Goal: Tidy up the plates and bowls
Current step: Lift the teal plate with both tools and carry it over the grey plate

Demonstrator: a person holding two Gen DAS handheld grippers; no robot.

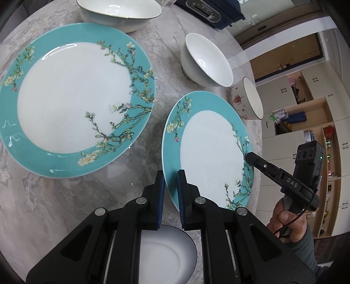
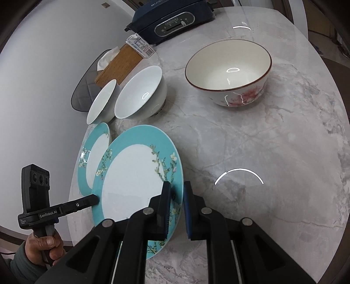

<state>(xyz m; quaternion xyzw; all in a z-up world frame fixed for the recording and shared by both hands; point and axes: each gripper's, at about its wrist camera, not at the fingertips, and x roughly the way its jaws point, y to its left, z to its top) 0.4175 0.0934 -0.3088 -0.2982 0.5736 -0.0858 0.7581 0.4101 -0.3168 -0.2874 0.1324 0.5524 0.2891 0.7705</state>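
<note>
A small teal-rimmed floral plate (image 1: 210,153) is held tilted off the marble table between both grippers. My left gripper (image 1: 170,177) is shut on its near rim. My right gripper (image 2: 177,187) is shut on the opposite rim of the same plate (image 2: 133,179); it also shows in the left wrist view (image 1: 251,158). A larger matching plate (image 1: 72,96) lies flat to the left; it also shows in the right wrist view (image 2: 94,155). A white bowl (image 1: 205,61), a big white bowl (image 1: 120,13) and a cream bowl with red flowers (image 2: 229,72) stand on the table.
A white saucer (image 1: 166,253) lies under my left gripper. A dark blue appliance (image 2: 172,19), a wooden tissue box (image 2: 120,63) and a grey mat (image 2: 87,87) sit at the table's far side. The table edge (image 1: 258,142) runs just beyond the held plate.
</note>
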